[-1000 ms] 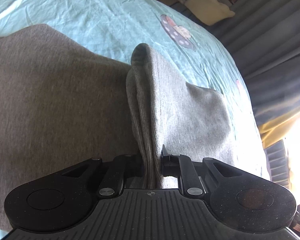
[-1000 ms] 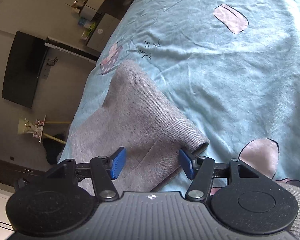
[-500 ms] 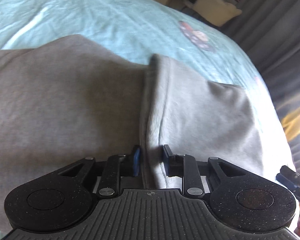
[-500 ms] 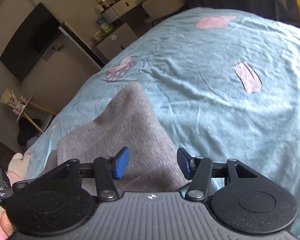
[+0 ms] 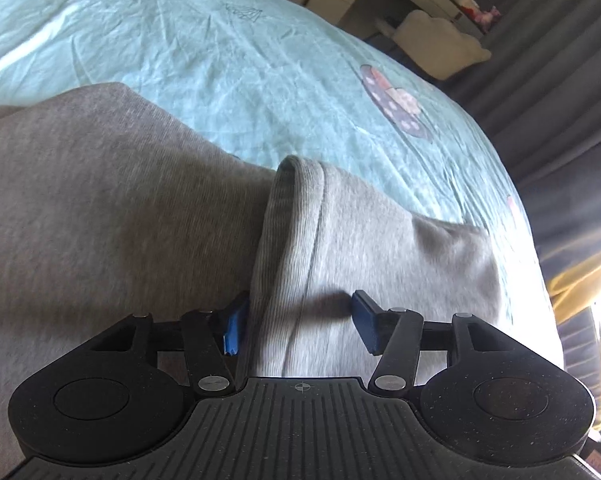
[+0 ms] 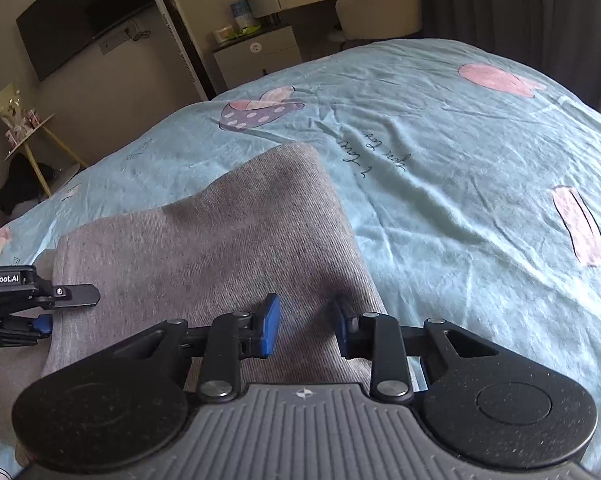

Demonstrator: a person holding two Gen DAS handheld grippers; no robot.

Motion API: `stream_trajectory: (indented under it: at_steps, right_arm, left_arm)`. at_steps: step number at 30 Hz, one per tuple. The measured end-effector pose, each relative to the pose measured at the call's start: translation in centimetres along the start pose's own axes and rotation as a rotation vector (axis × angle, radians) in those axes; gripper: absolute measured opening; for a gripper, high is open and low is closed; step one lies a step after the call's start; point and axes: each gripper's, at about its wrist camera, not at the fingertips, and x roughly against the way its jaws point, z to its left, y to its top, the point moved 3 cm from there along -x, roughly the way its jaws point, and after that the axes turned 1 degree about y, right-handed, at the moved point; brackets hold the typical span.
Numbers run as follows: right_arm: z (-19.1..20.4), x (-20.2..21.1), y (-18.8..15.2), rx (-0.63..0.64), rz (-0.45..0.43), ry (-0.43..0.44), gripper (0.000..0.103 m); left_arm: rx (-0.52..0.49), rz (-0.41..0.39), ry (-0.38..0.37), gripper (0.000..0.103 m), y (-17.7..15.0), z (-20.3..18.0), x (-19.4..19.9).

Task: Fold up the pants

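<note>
Grey pants [image 5: 100, 220] lie on a teal bed sheet [image 5: 220, 60]. A ribbed band [image 5: 292, 232] of the pants stands up in a fold between the fingers of my left gripper [image 5: 300, 328]. Its jaws are opening: the fold leans by the left pad and the right pad stands clear of it. In the right wrist view, my right gripper [image 6: 306, 320] hovers over the near edge of the pants [image 6: 240, 240]. Its jaws are closing, with flat cloth below them and nothing pinched. The left gripper [image 6: 60, 308] shows at the left edge.
The bed sheet [image 6: 460, 160] stretches far and right with printed pink shapes. Beyond the bed stand a wall TV [image 6: 84, 12], a dresser [image 6: 260, 48], a pale chair [image 6: 380, 12] and a small side table [image 6: 24, 132]. Dark curtains [image 5: 560, 80] hang at the right.
The left jaws, shut on the ribbed fold a second ago, have parted and let it go. The right gripper has rolled level, shifted along the pants, and its jaws have narrowed.
</note>
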Motion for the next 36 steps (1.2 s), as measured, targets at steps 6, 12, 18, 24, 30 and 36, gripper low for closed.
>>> stream_trajectory:
  at_steps: [6,12,18,24,30,36]
  right_arm:
    - [1.0,-3.4,4.1,0.078,-0.028,-0.028,0.028]
    - [-0.8,-6.0,4.9,-0.003,-0.026,-0.059,0.033]
    - [-2.0,-1.6,1.5,-0.036,-0.062,-0.034,0.049]
    - [-0.6,1.0,0.4,-0.013,-0.031,-0.068,0.05]
    - [4.9,0.6,2.3,0.075,-0.06,-0.08,0.057]
    - [13.5,0.7,4.4,0.294,-0.21,-0.077,0.056]
  left_arm:
    - [-0.012,-0.005,0.015,0.058,1.7,-0.8,-1.8]
    - [-0.014,-0.03,-0.025,0.025,2.6,-0.9,-2.1]
    - [-0.236,-0.194,-0.048,0.019,1.4,-3.2,2.0]
    - [-0.119,-0.175,0.128,0.054,1.1,1.2,3.6]
    - [-0.051,-0.25,0.311,0.077,-0.5,6.5,10.1]
    - [0.083,-0.219,0.641,0.077,-2.3,15.2,13.6]
